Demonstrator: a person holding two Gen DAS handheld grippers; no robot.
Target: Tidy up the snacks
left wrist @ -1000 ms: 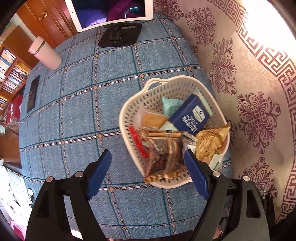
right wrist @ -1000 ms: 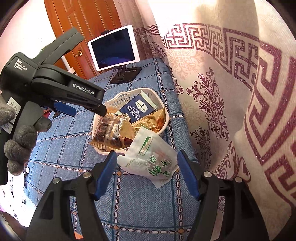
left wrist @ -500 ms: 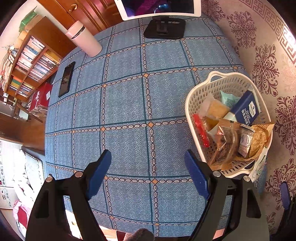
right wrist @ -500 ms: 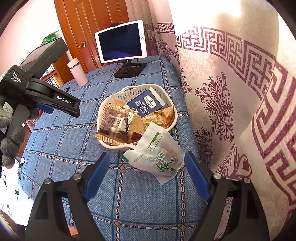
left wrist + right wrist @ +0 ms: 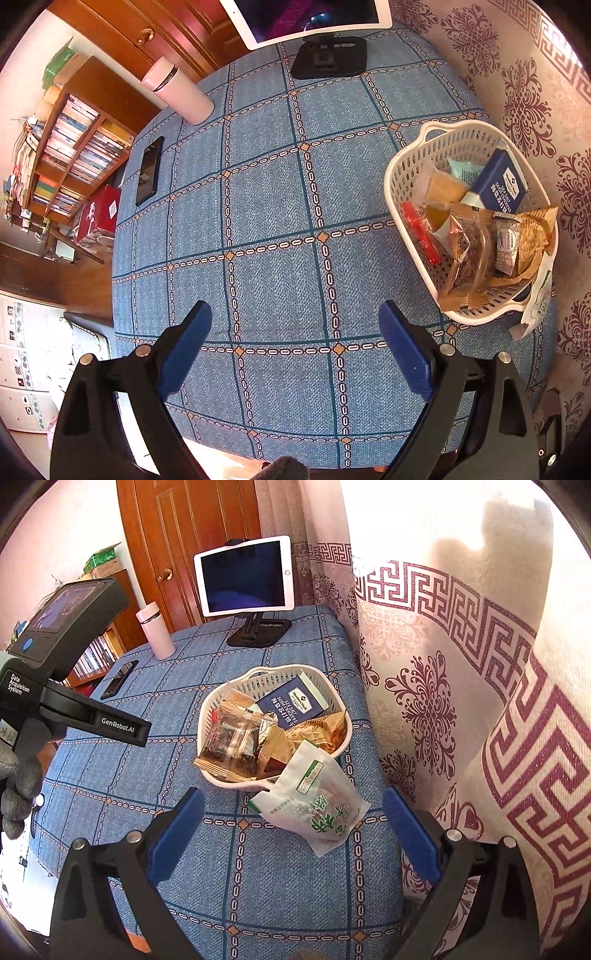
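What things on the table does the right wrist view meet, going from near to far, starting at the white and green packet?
White and green packet → white basket of snacks → tablet on its stand.

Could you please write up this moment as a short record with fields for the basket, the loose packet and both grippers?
basket: white basket on the blue cloth, full of snack packets
blue box: navy cracker box leaning at the basket's far side
loose packet: white and green packet propped against the basket's near rim, mostly on the cloth
left gripper: open, nothing between the fingers
right gripper: open, just widened; packet lies ahead, untouched
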